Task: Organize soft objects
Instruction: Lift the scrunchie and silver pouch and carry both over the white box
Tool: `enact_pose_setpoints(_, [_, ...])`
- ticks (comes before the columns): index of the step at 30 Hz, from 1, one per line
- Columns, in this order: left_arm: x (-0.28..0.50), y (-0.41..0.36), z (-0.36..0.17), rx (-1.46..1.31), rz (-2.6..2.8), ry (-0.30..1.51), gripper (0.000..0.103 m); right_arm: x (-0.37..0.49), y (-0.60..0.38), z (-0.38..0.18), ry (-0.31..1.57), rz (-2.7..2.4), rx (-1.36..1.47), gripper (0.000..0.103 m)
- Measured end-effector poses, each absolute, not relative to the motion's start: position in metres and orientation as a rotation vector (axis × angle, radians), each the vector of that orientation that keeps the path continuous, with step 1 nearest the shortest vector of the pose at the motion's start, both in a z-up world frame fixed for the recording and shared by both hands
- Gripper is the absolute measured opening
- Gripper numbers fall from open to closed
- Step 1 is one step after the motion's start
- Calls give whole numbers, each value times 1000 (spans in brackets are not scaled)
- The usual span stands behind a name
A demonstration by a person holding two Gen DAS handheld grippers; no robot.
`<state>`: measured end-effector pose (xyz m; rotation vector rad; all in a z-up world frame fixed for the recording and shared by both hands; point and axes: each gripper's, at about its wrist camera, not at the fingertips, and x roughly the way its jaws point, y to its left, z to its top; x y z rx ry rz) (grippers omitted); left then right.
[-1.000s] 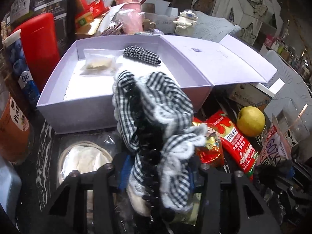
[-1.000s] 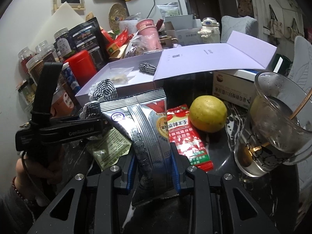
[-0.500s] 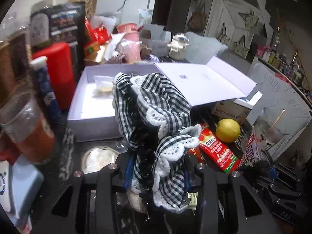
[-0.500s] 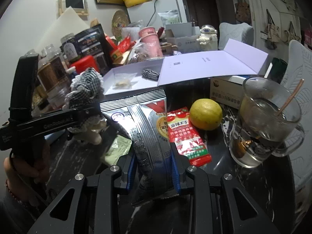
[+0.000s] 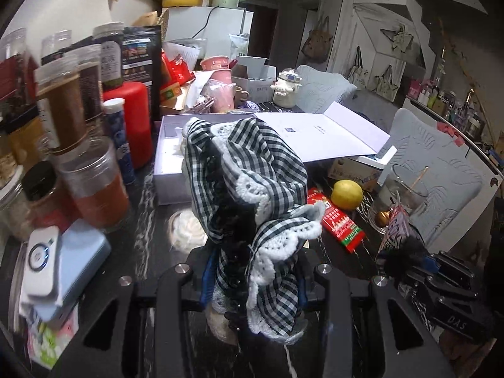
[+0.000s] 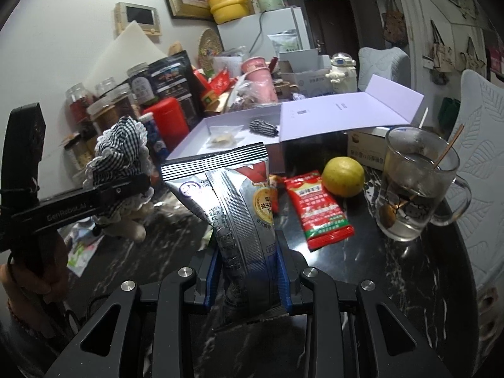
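Left gripper (image 5: 252,283): pinching the gingham scrunchie (image 5: 249,189), held up in the air in front of the box (image 5: 170,189) and to its left as the right wrist view shows it. Right gripper (image 6: 247,278): pinching the silver pouch (image 6: 239,195) by its lower part, upright, in front of the box.

Handling, as judged:
- Scrunchie: light, soft, bulky, with a lace edge. It squashes under the fingers, so a hold low through the bunched middle suits it; the loose frills would slip out.
- Pouch: light, creased foil, likely slippery. A grip across a flat seam edge is safer than on the bulge.
- Box: thin card with a hinged lid lying open to its right; it looks easily dented.

Count:
- Gingham pieces: two, one held and a smaller one (image 6: 264,127) inside the box at its back.
- Clear packet (image 6: 222,138) inside the box: one.
- Red sachet (image 6: 318,204), in front of the box, right: one.
- Lemon (image 6: 343,176), beside the sachet: one.
- Glass mug (image 6: 415,182), right of the lemon: one.
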<state>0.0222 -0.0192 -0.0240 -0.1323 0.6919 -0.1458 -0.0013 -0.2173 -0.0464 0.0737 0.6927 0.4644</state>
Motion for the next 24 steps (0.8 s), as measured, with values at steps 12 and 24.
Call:
enact_pose_setpoints(12, [-25, -6, 14, -104, -136, 601, 39, -23, -193, -19, 640, 526, 50, 30])
enact_pose_setpoints(24, [-2, 11, 51, -94, -129, 503, 39, 14, -169, 17, 581, 560, 16, 30])
